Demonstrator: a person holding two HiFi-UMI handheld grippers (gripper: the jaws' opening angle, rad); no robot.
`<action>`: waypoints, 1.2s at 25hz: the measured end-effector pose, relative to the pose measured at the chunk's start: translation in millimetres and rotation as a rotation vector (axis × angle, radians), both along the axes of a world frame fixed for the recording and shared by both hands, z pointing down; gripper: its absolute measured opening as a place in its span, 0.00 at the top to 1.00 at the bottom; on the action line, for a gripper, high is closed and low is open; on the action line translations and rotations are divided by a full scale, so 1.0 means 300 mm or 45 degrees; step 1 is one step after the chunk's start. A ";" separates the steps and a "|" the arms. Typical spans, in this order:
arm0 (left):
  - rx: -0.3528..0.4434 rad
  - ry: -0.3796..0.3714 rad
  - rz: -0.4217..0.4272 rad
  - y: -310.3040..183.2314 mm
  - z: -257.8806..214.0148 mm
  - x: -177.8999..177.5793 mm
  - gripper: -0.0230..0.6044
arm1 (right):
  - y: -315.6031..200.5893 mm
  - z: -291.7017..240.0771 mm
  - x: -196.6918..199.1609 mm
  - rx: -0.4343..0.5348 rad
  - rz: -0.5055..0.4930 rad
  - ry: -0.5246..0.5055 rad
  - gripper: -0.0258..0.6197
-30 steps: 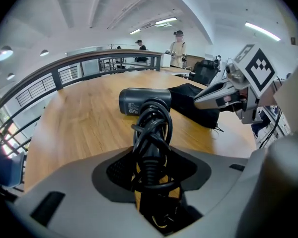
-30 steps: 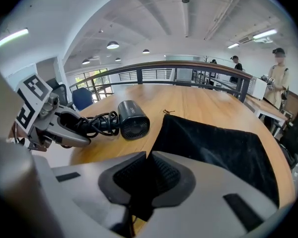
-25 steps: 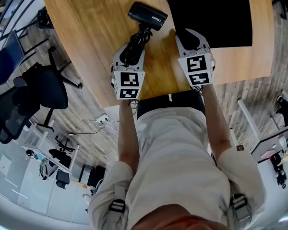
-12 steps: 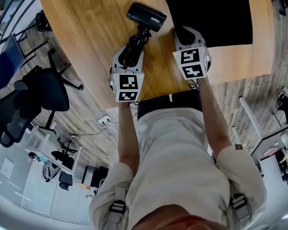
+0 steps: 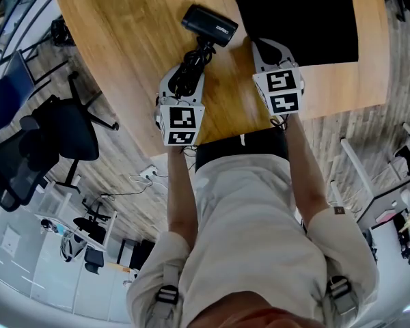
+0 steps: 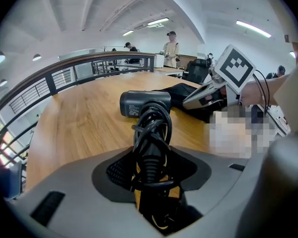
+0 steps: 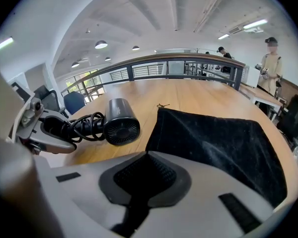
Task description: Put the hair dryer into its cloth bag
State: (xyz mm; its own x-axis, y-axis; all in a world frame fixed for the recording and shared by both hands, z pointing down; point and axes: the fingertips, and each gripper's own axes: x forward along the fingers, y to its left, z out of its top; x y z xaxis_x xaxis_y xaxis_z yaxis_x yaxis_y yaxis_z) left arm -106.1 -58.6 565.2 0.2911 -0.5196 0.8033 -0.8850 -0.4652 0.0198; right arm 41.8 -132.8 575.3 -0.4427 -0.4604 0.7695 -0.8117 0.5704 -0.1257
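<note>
The left gripper (image 6: 150, 155) is closed about the handle end of the hair dryer (image 6: 145, 103), where the black cord (image 6: 151, 128) is wound in loops. Its jaws stand partly apart, held so by the bundle, and the yellow pads (image 6: 139, 198) press on it from both sides. The dryer lies on the wooden table (image 5: 123, 39), its barrel pointing away from the person, just to the left of the cloth bag (image 7: 218, 138).

The right gripper (image 7: 148, 155) has just been closing, and its jaws now meet almost fully. Their tips come together right at the near left corner of the bag, where the black cloth runs into the seam between them, so the grip is on that corner. The bag lies flat on the table, with a short drawstring (image 7: 162, 105) showing at its far left corner.

The dryer's handle is buried under the cord loops and the left jaws, so its shape cannot be made out. How much cloth the right jaws have caught is hidden by the jaws themselves, and in the head view the gripper's body covers the tips. The bag's near edge is lost behind the right jaw in the right gripper view, and in the head view its drawstring is cut by the top of the picture. Figures (image 6: 171, 46) standing far across the room are too small to describe
</note>
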 end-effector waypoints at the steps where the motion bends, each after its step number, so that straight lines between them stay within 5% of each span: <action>1: 0.000 0.001 0.005 0.002 -0.002 0.002 0.63 | -0.001 -0.008 0.003 0.003 0.009 -0.015 0.92; 8: 0.006 0.006 0.033 0.014 -0.019 0.012 0.63 | -0.003 -0.051 0.035 -0.004 0.073 -0.127 0.92; 19: 0.012 0.004 0.041 0.016 -0.030 0.014 0.63 | 0.034 0.021 0.017 -0.034 0.001 -0.008 0.91; 23: 0.010 0.005 0.039 0.022 -0.026 0.019 0.63 | 0.037 0.034 0.009 -0.042 -0.020 -0.011 0.80; 30: 0.019 0.003 0.045 0.029 -0.032 0.016 0.63 | 0.033 0.006 0.021 -0.038 0.031 -0.025 0.93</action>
State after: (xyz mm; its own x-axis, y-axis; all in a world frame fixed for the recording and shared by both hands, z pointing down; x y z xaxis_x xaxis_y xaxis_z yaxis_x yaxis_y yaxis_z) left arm -101.3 -49.8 555.7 0.3115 -0.5209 0.7948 -0.8680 -0.4963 0.0149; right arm 48.1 -122.9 577.1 -0.4467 -0.4478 0.7745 -0.8224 0.5464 -0.1585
